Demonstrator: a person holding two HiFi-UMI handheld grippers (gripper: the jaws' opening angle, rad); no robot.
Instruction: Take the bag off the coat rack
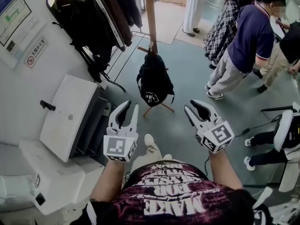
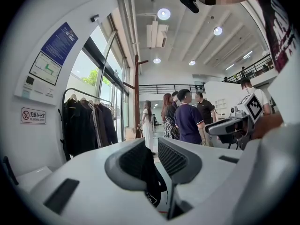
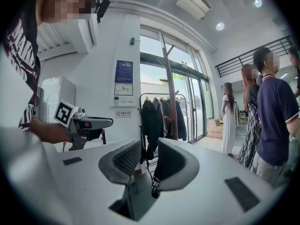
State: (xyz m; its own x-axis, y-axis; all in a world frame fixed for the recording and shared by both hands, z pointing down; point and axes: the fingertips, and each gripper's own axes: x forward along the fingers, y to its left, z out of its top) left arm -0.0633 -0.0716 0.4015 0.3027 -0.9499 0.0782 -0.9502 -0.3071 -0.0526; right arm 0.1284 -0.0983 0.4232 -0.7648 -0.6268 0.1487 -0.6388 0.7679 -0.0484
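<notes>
The left gripper (image 1: pixel 131 108) is a white moulded-plastic claw with dark ribbed pads. Its jaws are spread and empty, as its own view confirms (image 2: pixel 152 148). Level with it on the other side, the right gripper (image 1: pixel 193 108) has the same smooth white shells and grid-textured pads, and its jaws are likewise parted on nothing (image 3: pixel 149 150). Each carries a cube with square black-and-white markers at its rear. Well ahead of both, the black soft fabric bag (image 1: pixel 153 83) hangs slack and rounded low on the slim brown wooden coat rack (image 1: pixel 150 13), just above the rack's splayed feet. It has a small white print near its bottom. In the left gripper view the bag (image 2: pixel 152 182) shows through the gap between the jaws, far beyond them. To the left stands a boxy white hard-shelled machine (image 1: pixel 70 116) against the wall. Above it, a rail of dark coats (image 1: pixel 93 18) hangs in loose folds. A group of standing people (image 1: pixel 248 41) is on the smooth grey-green floor (image 1: pixel 187 78) at right.
</notes>
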